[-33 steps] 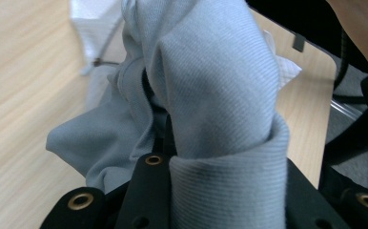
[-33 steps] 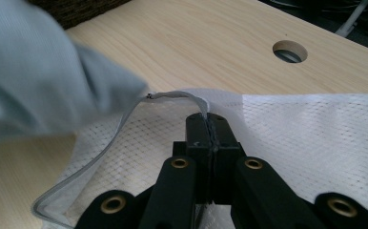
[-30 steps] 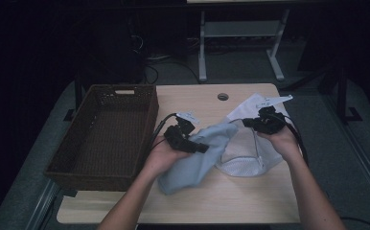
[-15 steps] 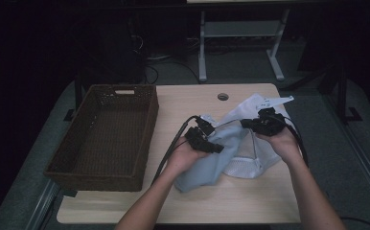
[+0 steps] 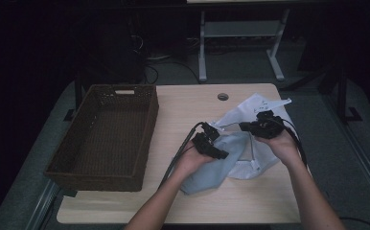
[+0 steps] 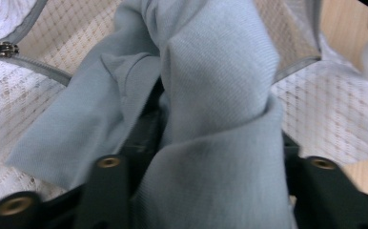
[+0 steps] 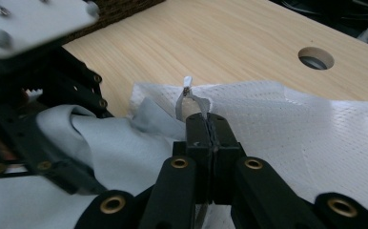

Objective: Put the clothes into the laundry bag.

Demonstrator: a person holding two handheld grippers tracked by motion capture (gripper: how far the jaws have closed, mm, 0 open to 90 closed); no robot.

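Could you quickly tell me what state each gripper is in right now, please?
Left gripper: shut on the light blue cloth, which is bunched between its fingers.
Right gripper: shut on the edge of the white mesh bag.

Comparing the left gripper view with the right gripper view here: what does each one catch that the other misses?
Left gripper view alone: a metal zipper pull and the grey zipper band on the white mesh bag, plus the left gripper closed on bunched light blue cloth.

Right gripper view alone: the right gripper pinched shut on the bag's edge, the round hole in the wooden table, a corner of the wicker basket, and the left gripper from outside.

Shared: blue cloth, mesh bag, table surface.
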